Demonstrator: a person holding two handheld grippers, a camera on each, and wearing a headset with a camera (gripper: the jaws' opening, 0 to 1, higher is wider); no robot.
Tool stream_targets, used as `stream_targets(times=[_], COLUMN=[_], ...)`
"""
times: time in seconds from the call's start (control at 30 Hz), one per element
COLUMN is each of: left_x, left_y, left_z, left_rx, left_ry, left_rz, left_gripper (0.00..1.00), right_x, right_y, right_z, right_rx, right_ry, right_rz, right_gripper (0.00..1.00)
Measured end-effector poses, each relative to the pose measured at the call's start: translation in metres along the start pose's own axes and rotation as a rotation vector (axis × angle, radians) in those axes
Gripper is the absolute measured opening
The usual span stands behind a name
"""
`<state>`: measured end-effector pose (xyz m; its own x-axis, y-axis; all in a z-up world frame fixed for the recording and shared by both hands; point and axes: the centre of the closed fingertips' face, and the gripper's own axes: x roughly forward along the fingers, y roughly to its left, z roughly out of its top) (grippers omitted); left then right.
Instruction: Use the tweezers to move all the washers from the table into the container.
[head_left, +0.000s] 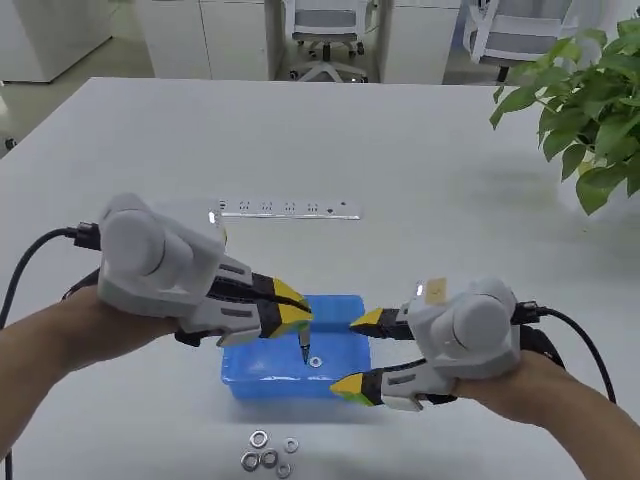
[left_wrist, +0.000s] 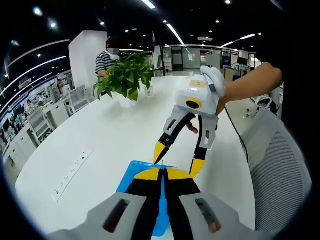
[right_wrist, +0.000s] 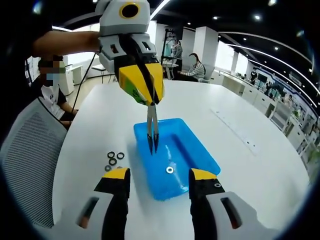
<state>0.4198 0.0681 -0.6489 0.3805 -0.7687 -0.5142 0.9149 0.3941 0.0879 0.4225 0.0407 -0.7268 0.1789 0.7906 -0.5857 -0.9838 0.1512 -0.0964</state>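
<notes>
Left claw clamps tweezers over the blue container; right claw gapes at its edge. Right gripper view shows one washer inside, loose washers beside it.

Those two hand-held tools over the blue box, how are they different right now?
The left tool is shut, pinching the tweezers; the right tool is open and holds nothing. The left tool hangs above the blue container, with the tweezers pointing down into it; the right tool's jaws spread across one end of the container. Both have pale grey bodies and yellow-and-black tips.
</notes>
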Motion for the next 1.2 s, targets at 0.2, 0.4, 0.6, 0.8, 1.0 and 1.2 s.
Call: stream_targets(times=[0.2,0.4,0.6,0.8,1.0,1.2], left_x=[-0.006,-0.011,-0.016,-0.016,-0.013,-0.008], left_y=[-0.008,-0.017,-0.025,-0.037,-0.045,-0.049], left_z=[-0.001,0.0,-0.003,-0.01,-0.018,-0.028], left_rx=[0.0,0.006,0.001,0.003,0.011,0.002], left_ry=[0.009,0.006,0.006,0.007,0.02,0.027], left_rz=[-0.011,-0.016,-0.02,-0.029,-0.042,-0.051], left_gripper=[0.05,0.05,0.05,0.05,0.05,0.05], right_x=[-0.01,-0.018,-0.025,-0.03,-0.032,-0.031], right_y=[0.008,0.018,0.025,0.032,0.043,0.05], right_z=[-0.004,-0.008,-0.008,-0.009,-0.011,-0.012], right_rx=[0.022,0.054,0.064,0.087,0.099,0.106], right_ry=[-0.006,-0.008,-0.01,-0.009,-0.014,-0.025], right_rz=[-0.03,-0.047,-0.062,-0.076,-0.078,-0.076], right_gripper=[0.58,0.66,0.72,0.81,0.87,0.98])
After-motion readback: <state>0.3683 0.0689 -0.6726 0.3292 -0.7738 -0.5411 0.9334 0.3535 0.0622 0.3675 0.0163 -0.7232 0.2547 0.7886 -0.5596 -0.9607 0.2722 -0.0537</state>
